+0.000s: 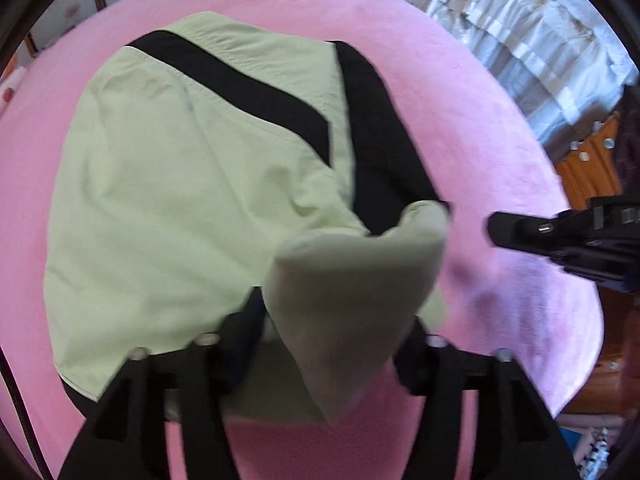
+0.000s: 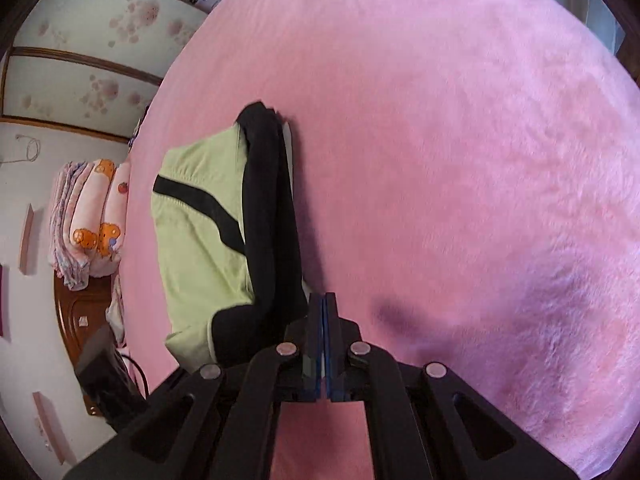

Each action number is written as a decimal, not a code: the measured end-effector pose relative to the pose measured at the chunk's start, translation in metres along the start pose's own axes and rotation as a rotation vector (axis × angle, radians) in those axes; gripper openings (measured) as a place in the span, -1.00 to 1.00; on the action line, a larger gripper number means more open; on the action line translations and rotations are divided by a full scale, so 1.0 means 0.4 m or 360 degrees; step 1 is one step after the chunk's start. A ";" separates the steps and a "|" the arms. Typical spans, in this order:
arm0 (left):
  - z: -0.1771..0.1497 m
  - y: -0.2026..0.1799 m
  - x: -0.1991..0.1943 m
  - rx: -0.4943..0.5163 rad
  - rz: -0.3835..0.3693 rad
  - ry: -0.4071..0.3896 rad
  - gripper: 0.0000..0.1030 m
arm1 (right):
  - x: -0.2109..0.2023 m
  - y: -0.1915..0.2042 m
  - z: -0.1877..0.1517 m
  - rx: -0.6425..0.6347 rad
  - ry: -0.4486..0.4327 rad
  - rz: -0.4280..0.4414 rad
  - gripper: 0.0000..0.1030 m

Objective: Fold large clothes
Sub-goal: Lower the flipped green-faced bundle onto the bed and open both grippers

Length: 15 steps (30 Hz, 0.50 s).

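While the light green garment (image 1: 168,200) is lying folded on the pink bed cover (image 1: 500,152), the left gripper (image 1: 328,344) is hanging just above its near end with its jaws standing apart. A loose flap of the same green cloth (image 1: 352,280) is sitting between the two fingers, blurred, and the pads are not pressing on it as far as the left wrist view shows. The garment is carrying a black diagonal stripe (image 1: 248,84) across its upper layer and a wider black panel (image 1: 380,128) along the edge that is facing the open middle of the bed cover.

In the right wrist view the right gripper (image 2: 323,320) is showing its two fingers pressed flat together with nothing between them. It is hovering over bare pink cover just beside the black panel at the garment's near corner; whether the tips are touching the cloth cannot be told. From the left wrist view that same gripper is reaching in from the right side, apart from the green flap.

The garment is occupying the side of the bed cover nearest the edge that is running along a floral-patterned cabinet (image 2: 100,60). Beyond that edge, a stack of folded pink blankets (image 2: 92,216) is resting on a wooden piece of furniture. At the far edge, seen from the left wrist, pale ruffled fabric (image 1: 500,20) is hanging behind the bed.
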<state>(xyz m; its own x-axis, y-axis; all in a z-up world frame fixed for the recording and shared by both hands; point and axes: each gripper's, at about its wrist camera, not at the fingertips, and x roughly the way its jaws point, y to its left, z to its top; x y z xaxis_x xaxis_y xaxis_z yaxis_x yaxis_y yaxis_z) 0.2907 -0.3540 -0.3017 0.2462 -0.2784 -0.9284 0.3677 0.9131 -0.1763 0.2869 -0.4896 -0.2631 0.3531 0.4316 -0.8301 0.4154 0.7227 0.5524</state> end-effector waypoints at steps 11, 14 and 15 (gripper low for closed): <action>-0.062 0.038 -0.167 0.0011 0.0163 0.0054 0.76 | 0.011 0.041 -0.067 0.0089 0.0062 0.0126 -0.90; -0.063 0.099 -0.196 -0.0029 0.0256 0.0047 0.76 | -0.017 0.080 -0.071 -0.0007 0.0001 0.0138 -0.82; -0.063 0.130 -0.203 -0.0058 0.0285 0.0043 0.76 | -0.024 0.100 -0.071 -0.0055 -0.0015 0.0155 -0.68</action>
<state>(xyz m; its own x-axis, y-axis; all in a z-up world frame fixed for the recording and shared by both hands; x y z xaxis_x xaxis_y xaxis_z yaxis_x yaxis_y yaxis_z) 0.2670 -0.2764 -0.2437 0.2806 -0.1029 -0.9543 0.2871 0.9577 -0.0189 0.2763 -0.4495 -0.2352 0.3982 0.4957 -0.7718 0.3496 0.6958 0.6273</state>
